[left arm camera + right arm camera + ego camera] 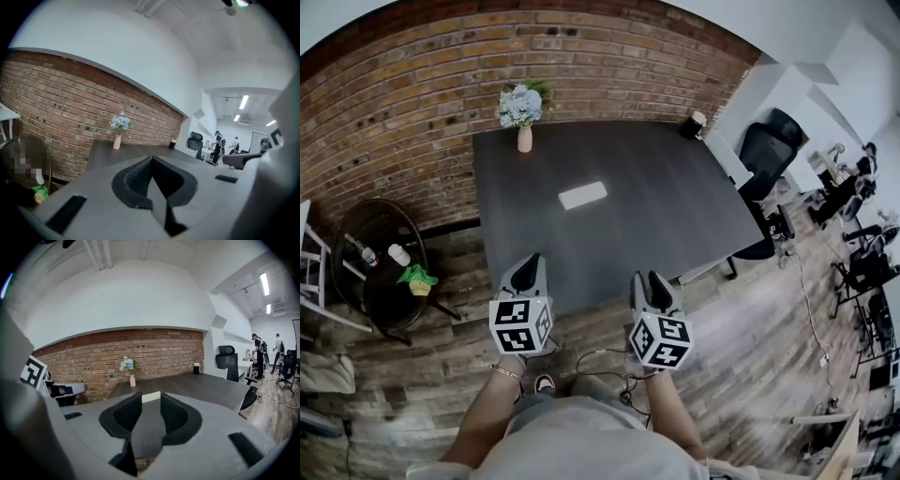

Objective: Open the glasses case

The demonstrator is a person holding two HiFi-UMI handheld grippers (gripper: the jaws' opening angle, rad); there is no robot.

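Observation:
The white glasses case (582, 195) lies closed and flat near the middle of the dark table (675, 216). Both grippers hover short of the table's near edge, apart from the case. My left gripper (526, 269) has its jaws together at the tip, with nothing between them (151, 159). My right gripper (653, 282) is open. Through its gap (151, 405) I see the tabletop and the case (151, 397) lying beyond the fingertips.
A pink vase of pale blue flowers (523, 112) stands at the table's far left edge, a dark cup (695, 124) at the far right corner. Office chairs (769, 150) stand to the right, a round side table (380, 262) to the left. Cables (609, 370) lie on the floor.

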